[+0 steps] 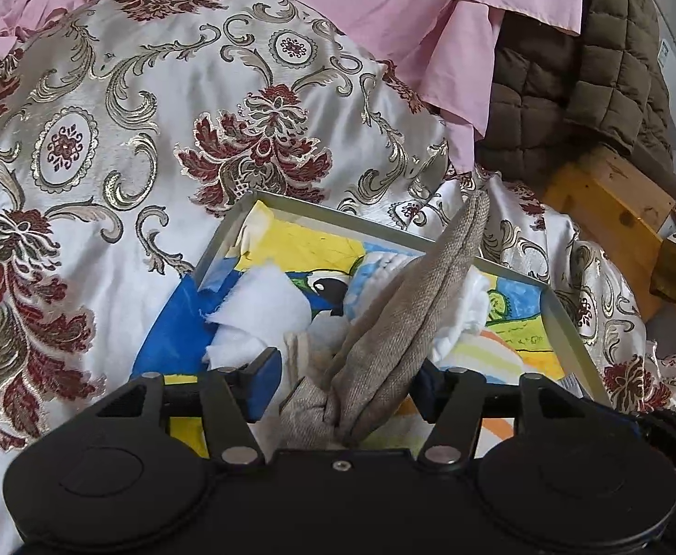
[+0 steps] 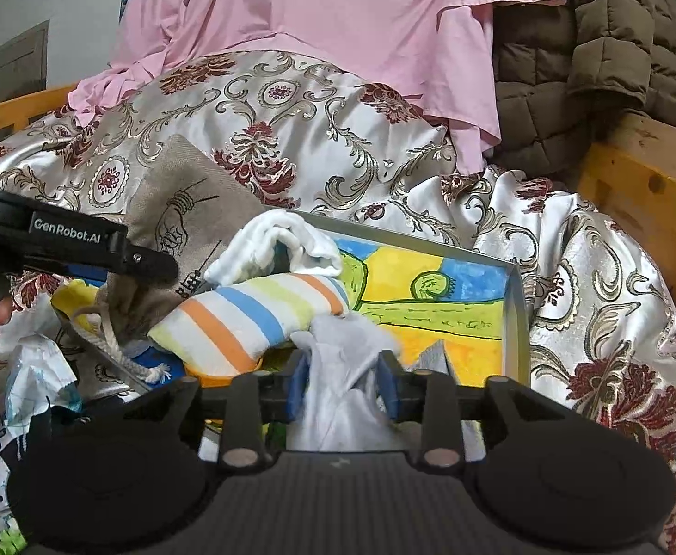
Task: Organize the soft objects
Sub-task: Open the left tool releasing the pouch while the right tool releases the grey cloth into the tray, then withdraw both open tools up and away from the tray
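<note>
Left gripper (image 1: 345,381) pinching beige woven drawstring bag (image 1: 402,319) above grey-rimmed tray with colourful painted base (image 1: 564,319). Right gripper (image 2: 345,384) clamped on pale grey cloth (image 2: 342,370) over the tray; striped stuffed cushion (image 2: 250,319) just beside.

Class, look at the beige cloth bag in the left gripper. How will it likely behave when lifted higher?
The bag will probably flop: it already folds and bunches between the left gripper's fingers. It looks light, being thin woven cloth with no visible bulge. Its cord may trail and could snag on the tray rim.
</note>
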`<state>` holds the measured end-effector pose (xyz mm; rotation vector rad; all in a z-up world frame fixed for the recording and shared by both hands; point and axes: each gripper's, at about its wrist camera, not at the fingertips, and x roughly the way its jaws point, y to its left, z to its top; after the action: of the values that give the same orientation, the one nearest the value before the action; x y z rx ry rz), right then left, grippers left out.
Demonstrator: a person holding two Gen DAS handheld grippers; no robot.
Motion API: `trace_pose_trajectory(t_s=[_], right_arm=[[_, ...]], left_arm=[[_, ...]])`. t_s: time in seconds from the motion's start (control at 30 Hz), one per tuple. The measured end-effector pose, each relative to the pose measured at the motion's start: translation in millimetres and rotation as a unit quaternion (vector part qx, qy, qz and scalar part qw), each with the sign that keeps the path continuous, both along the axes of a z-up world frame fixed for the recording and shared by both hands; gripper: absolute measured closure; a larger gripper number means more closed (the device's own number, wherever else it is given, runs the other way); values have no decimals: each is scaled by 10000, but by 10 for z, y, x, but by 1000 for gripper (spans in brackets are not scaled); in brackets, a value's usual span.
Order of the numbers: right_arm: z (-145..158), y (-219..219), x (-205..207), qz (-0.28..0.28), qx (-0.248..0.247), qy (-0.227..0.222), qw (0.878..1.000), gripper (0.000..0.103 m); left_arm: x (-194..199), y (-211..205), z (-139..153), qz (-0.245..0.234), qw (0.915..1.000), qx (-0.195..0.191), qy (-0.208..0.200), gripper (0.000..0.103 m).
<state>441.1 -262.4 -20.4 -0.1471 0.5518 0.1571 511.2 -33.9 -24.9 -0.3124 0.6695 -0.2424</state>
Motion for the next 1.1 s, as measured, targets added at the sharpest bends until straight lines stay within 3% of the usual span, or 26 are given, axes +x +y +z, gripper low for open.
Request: trace_pose_trajectory(t_s=[0.5,0.7,1.1], right_arm=[[281,-68,-338,-112,221,-300,9992,30],[433,-105,-565,-224,435,-481,9976,19],[627,-32,-1154,-464,722,-738,9936,7]], left_arm=[[-391,25,162,-9,9996,239,-148,30],[-694,30,228,-148,9984,414,-365,22],[-1558,184,319,-295,9956,566,-690,10]])
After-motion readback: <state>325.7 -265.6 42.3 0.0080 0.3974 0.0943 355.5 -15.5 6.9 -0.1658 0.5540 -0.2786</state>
